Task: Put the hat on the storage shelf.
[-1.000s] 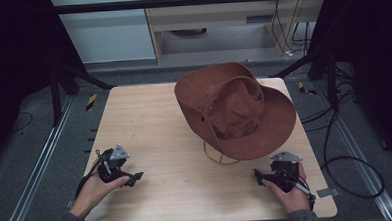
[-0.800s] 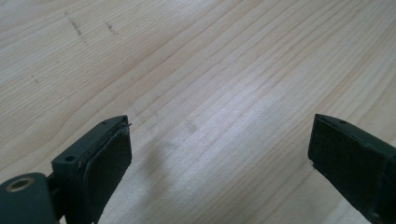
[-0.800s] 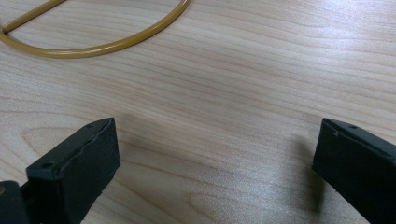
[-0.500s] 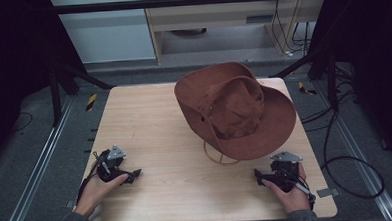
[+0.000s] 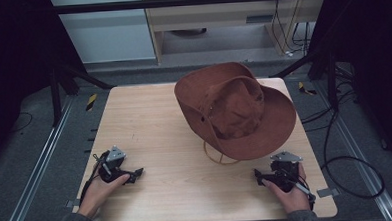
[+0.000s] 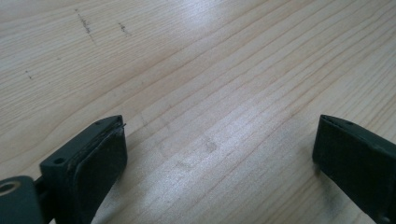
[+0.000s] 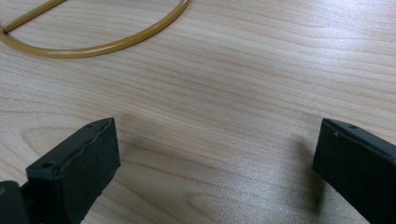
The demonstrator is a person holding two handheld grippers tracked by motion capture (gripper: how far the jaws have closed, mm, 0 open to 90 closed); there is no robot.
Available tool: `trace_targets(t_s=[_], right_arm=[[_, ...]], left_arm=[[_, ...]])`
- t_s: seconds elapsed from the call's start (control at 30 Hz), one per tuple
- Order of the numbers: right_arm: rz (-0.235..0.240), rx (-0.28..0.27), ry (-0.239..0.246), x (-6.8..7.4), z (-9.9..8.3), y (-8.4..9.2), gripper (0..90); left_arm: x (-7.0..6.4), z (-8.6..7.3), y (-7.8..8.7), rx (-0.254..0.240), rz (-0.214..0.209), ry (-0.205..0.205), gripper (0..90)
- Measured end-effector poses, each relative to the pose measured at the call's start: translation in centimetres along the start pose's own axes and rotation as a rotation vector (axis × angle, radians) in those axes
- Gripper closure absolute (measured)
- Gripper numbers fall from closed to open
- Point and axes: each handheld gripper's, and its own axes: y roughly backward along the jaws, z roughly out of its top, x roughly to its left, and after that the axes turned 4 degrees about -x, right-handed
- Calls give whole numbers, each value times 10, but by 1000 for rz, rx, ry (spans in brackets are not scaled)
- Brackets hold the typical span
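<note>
High view gives me the hat (image 5: 236, 108), brown and wide-brimmed, sitting tilted on the far right part of the table (image 5: 149, 122), its crown toward the far side and its brim reaching down toward my right hand. I can't see its hollow from here, so I can't say whether anything is inside it. A few small dark dots mark the side of the crown; I can read no label or writing on it. Under the near edge of the brim a thin yellow-tan loop (image 5: 217, 157) lies flat on the wood, partly covered by the brim.

My right gripper (image 5: 261, 177) lies near the table's front right corner, just short of the brim and not touching it. In the right gripper view its jaws stand wide apart with bare wood between them, and the loop (image 7: 100, 44) curves across the top of the picture, clear of both jaws.

My left gripper (image 5: 135, 174) is at the front left, well apart from the hat. In the left gripper view its jaws are likewise spread wide over bare wood, gripping nothing; a few faint dark scuffs mark the grain farther off.
</note>
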Motion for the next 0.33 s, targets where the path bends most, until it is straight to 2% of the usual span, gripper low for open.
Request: trace_targets(t_s=[0.1,0.33], right_arm=[[0,0,0,0,0,0,6],[0,2,1,0,0,0,6]], left_arm=[[-1,0,0,1,10,1,19],[-1,0,-1,5,2,1,6]])
